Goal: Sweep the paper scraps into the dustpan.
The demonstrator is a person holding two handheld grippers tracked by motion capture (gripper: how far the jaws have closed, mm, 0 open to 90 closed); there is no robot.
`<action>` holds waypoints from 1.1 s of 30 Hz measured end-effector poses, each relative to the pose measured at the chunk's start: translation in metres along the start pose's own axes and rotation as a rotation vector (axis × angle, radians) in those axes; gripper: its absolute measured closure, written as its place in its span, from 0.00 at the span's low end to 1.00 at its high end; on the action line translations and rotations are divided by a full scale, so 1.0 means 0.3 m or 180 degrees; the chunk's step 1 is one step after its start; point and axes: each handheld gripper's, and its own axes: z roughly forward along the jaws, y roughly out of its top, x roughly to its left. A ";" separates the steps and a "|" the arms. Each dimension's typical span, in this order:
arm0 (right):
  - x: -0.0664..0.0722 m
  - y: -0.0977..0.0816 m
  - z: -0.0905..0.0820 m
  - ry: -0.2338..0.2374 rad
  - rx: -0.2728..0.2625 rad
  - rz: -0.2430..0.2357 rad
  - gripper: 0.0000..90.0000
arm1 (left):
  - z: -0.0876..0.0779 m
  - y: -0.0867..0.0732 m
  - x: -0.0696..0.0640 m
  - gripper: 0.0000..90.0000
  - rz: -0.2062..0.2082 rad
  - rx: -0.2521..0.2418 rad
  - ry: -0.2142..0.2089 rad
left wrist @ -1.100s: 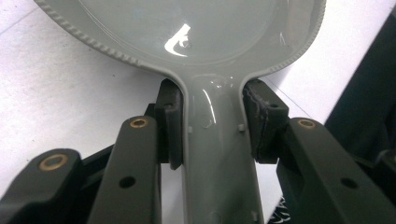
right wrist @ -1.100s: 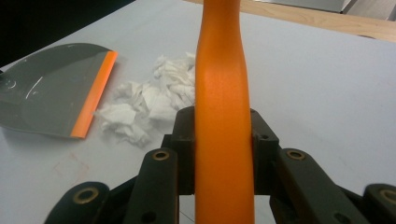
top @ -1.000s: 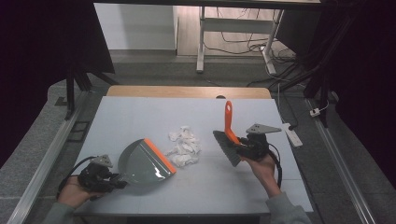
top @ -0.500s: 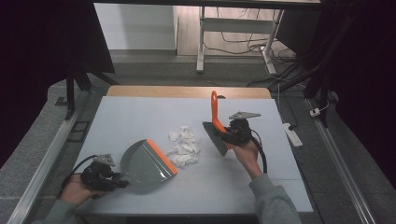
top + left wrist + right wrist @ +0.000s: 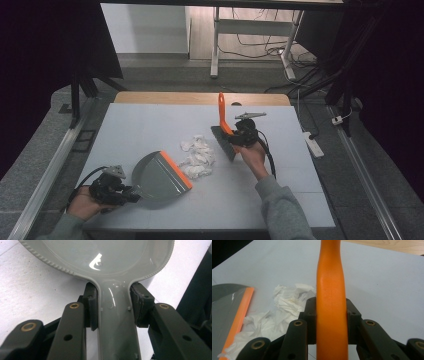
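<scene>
A grey dustpan [image 5: 160, 175] with an orange lip lies on the white table, its mouth facing a pile of crumpled white tissue [image 5: 199, 156]. My left gripper [image 5: 125, 194] is shut on the dustpan's handle [image 5: 115, 322] at the near left. Both pads press its sides in the left gripper view. My right gripper [image 5: 234, 136] is shut on the orange handle [image 5: 331, 312] of a brush [image 5: 223, 134]. The brush's dark head sits just right of the tissue. The tissue [image 5: 284, 305] and the dustpan's orange lip [image 5: 239, 317] show left of the handle in the right gripper view.
The white table [image 5: 150, 120] has a wooden strip along its far edge. Metal rails run down both sides. A power strip [image 5: 314, 145] lies on the floor to the right, and a desk frame with cables stands beyond the table.
My right hand has carried the brush leftward and slightly down, from the right of the table to the tissue pile's right edge. The left hand and dustpan have stayed put.
</scene>
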 end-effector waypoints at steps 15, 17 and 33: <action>0.025 0.039 0.074 -0.0101 0.0178 -0.0113 0.78 | 0.010 0.006 0.003 0.69 -0.0030 0.0003 -0.0040; 0.026 0.043 0.085 -0.0110 0.0188 -0.0108 0.78 | 0.011 0.007 0.002 0.69 -0.0033 0.0001 -0.0041; 0.105 0.088 0.193 -0.0167 0.0496 -0.0282 0.78 | 0.015 0.012 0.005 0.69 -0.0022 -0.0009 -0.0061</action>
